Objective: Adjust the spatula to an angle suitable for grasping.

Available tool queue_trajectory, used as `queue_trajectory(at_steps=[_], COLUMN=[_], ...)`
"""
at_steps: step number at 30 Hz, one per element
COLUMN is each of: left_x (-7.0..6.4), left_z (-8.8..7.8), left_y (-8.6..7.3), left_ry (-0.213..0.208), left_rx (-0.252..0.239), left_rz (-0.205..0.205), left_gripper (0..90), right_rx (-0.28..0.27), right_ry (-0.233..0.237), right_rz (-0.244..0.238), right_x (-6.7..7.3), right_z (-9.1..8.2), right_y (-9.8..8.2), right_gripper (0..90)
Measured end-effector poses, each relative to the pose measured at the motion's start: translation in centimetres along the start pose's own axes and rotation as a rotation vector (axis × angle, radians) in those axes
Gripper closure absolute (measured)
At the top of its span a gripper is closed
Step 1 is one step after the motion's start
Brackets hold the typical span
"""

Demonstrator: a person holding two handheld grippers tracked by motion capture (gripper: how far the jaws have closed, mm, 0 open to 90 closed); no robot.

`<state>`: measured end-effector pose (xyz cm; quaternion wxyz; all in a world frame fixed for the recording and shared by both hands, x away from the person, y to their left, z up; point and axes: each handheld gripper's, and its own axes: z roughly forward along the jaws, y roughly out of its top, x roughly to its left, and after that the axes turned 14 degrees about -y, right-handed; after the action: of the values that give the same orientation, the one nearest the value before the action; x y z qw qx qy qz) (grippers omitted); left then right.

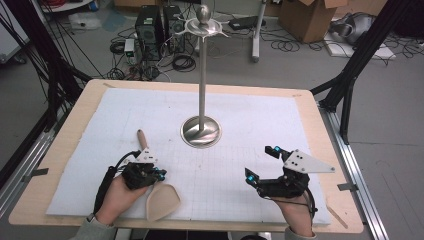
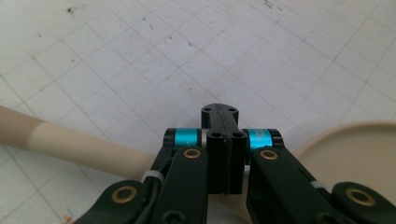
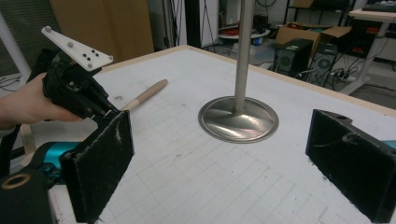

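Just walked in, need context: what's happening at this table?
A person holds a two-jaw gripper in each hand over a white gridded mat. The left gripper has its jaws shut and sits right over the handle of a beige wooden spatula lying flat on the mat; whether it pinches the handle can't be told. The right gripper is open and holds nothing. A metal utensil stand stands upright mid-table, nothing hanging on it.

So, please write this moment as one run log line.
left gripper: fingers shut, above wooden spoon, grip unclear | right gripper: fingers open, empty | metal stand: upright on white mat
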<state>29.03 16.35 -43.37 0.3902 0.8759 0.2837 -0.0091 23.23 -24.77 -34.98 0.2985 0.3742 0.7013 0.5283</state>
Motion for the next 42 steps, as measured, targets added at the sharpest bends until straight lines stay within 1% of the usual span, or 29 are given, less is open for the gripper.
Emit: queue_trajectory(at_steps=[5,8,11,15,19,23,26,29,37,42], left_x=[0.0,0.0,0.0,-0.1,-0.1,-0.1,-0.1,0.1,0.2,0.4], left_z=[-0.3,-0.4,-0.7,-1.0,-1.1,-1.2,-1.4,-1.8,-1.9,-2.4], left_y=[-0.1,-0.2,-0.4,-0.6,-0.8,-0.8,-1.0,-1.2,-1.3,-1.6], left_ry=[0.0,-0.002,-0.008,0.001,0.006,0.01,0.01,-0.001,0.006,0.006], left_rx=[0.021,0.027,0.028,0.028,0.046,0.048,0.045,0.038,0.058,0.058], left_rz=[0.003,0.008,0.004,0.002,0.002,-0.001,-0.004,-0.012,-0.006,-0.016], left_gripper=[89.8,89.8,89.8,89.8,89.9,89.8,89.8,89.8,89.8,89.9], right_rx=[0.002,0.003,0.002,0.003,0.009,0.001,-0.001,-0.003,0.004,0.006], right_ry=[0.001,0.002,0.002,0.003,0.002,0.004,0.002,0.002,0.011,0.01], right_rz=[0.004,0.004,0.0,0.0,0.003,-0.006,-0.002,0.003,-0.006,-0.007], right_x=[0.1,0.1,0.1,0.1,0.1,0.2,0.2,0.1,0.4,0.3], right_z=[0.0,0.0,0.0,0.1,0.2,0.0,0.0,-0.1,0.2,0.3], right_y=[0.0,0.0,0.0,0.0,0.0,0.1,0.1,0.1,0.1,0.1], right_gripper=[6.9,6.9,6.9,6.9,6.9,7.0,6.9,6.9,6.9,6.9])
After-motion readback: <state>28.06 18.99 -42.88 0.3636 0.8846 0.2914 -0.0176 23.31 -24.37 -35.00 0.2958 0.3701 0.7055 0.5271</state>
